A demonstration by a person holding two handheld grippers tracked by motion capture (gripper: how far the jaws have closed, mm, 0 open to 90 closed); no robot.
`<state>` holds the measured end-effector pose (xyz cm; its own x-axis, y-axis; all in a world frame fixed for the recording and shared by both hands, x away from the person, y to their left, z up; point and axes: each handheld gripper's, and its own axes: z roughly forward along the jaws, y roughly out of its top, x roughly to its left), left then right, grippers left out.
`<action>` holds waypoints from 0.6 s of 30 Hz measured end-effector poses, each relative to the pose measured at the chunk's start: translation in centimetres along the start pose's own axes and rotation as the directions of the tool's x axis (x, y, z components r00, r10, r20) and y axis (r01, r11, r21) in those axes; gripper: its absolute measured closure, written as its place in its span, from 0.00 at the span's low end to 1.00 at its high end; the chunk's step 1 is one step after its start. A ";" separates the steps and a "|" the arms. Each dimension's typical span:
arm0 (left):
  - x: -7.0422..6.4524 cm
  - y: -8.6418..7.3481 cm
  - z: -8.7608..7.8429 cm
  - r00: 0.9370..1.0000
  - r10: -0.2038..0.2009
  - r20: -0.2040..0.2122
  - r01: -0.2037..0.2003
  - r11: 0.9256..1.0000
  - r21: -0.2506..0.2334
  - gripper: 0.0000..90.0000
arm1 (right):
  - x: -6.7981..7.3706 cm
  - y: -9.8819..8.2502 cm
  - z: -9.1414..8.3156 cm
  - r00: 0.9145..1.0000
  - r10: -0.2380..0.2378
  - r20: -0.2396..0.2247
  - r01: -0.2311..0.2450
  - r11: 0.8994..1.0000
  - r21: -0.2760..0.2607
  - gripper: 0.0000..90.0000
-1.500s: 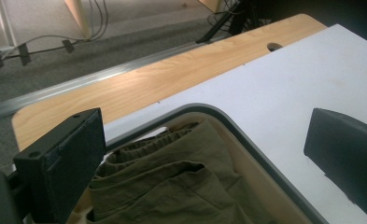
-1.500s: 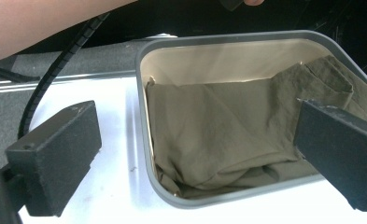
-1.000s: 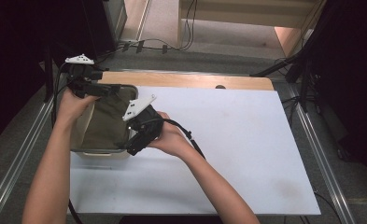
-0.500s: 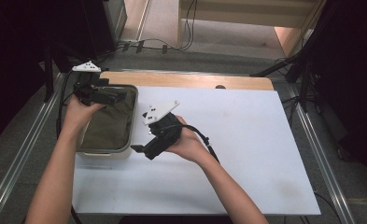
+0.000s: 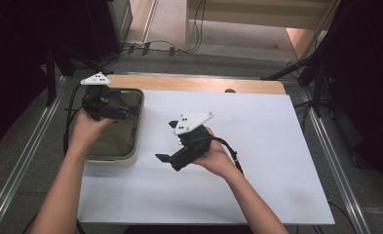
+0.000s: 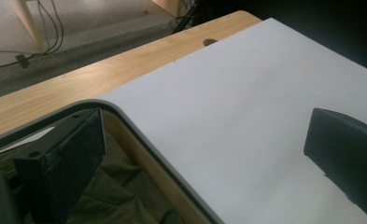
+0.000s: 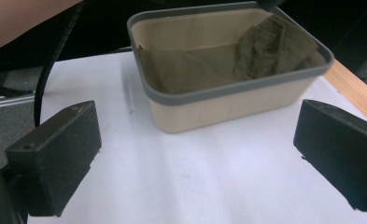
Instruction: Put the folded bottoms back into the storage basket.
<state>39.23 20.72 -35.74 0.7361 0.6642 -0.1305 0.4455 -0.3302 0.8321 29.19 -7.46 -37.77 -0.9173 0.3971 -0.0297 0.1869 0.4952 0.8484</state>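
A beige bin with a grey rim [image 5: 112, 158] stands at the table's left edge, and an olive cloth [image 5: 115, 139] lies crumpled inside it. My left gripper [image 5: 124, 110] hovers over the bin's far end, open. In the left gripper view it [image 6: 204, 163] straddles the rim [image 6: 139, 125], one jaw above the cloth [image 6: 120, 186] and the other above the white table. My right gripper [image 5: 168, 141] is open and holds nothing, just right of the bin over the table. Its own view [image 7: 200, 158] faces the bin [image 7: 228, 109] and the cloth [image 7: 265, 42].
The white table top [image 5: 277, 146] stretches to the right and front. A wooden strip [image 5: 194, 83] with a small hole [image 5: 229, 90] runs along the far edge. Metal rails [image 5: 28, 161] border the table. A black cable [image 5: 232, 155] trails from the right gripper.
The right gripper has come out of the bin and moved right over the table. The left gripper has shifted to the bin's far end. The cloth stays in the bin.
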 end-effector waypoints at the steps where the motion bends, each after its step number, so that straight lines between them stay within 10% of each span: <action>1: -0.3 -0.1 0.0 1.000 0.007 0.005 -0.007 1.000 0.001 0.00 | -0.1 -0.3 -0.3 1.000 0.005 0.003 -0.005 1.000 -0.001 0.00; 18: -5.4 -2.0 0.5 0.991 0.084 0.103 -0.085 0.996 0.004 0.00 | -0.6 -4.5 -5.8 0.996 0.068 0.050 -0.067 0.998 -0.013 0.00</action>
<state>34.63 17.51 -36.99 0.8193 0.5617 -0.1151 0.3838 -0.3881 0.8379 26.87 -14.39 -38.53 -0.8838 0.4679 0.0012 0.2435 0.4578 0.8551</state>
